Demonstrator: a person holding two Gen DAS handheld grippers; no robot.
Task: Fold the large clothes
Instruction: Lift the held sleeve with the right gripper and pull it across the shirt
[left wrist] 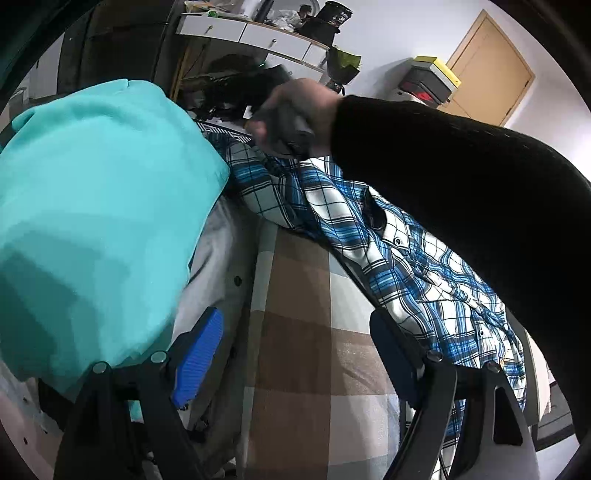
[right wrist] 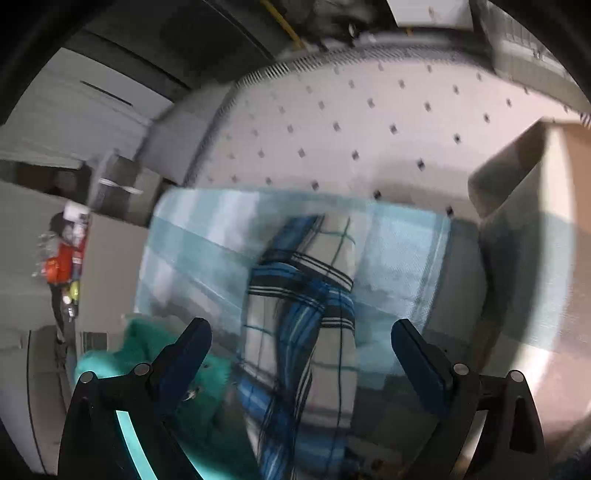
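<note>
A blue-and-white plaid shirt [left wrist: 406,258] lies crumpled across the brown-and-grey checked bedspread [left wrist: 295,332]. A turquoise garment [left wrist: 92,203] bulges at the left, over the left finger [left wrist: 199,350]. My left gripper [left wrist: 295,350] is open above bare bedspread. A hand in a black sleeve [left wrist: 295,114] holds the other gripper's handle at the shirt's far end. In the blurred right wrist view, my right gripper [right wrist: 304,350] is open. A plaid sleeve [right wrist: 306,295] lies below and between its fingers, untouched by the pads. The turquoise garment [right wrist: 155,362] is by the left finger.
A pale blue checked cloth [right wrist: 207,240] lies under the sleeve on a white dotted mattress [right wrist: 351,129]. A desk with white drawers [left wrist: 258,33], stacked boxes [left wrist: 428,77] and a wooden door [left wrist: 491,70] stand beyond the bed. Red clutter [right wrist: 59,266] sits on the floor at the left.
</note>
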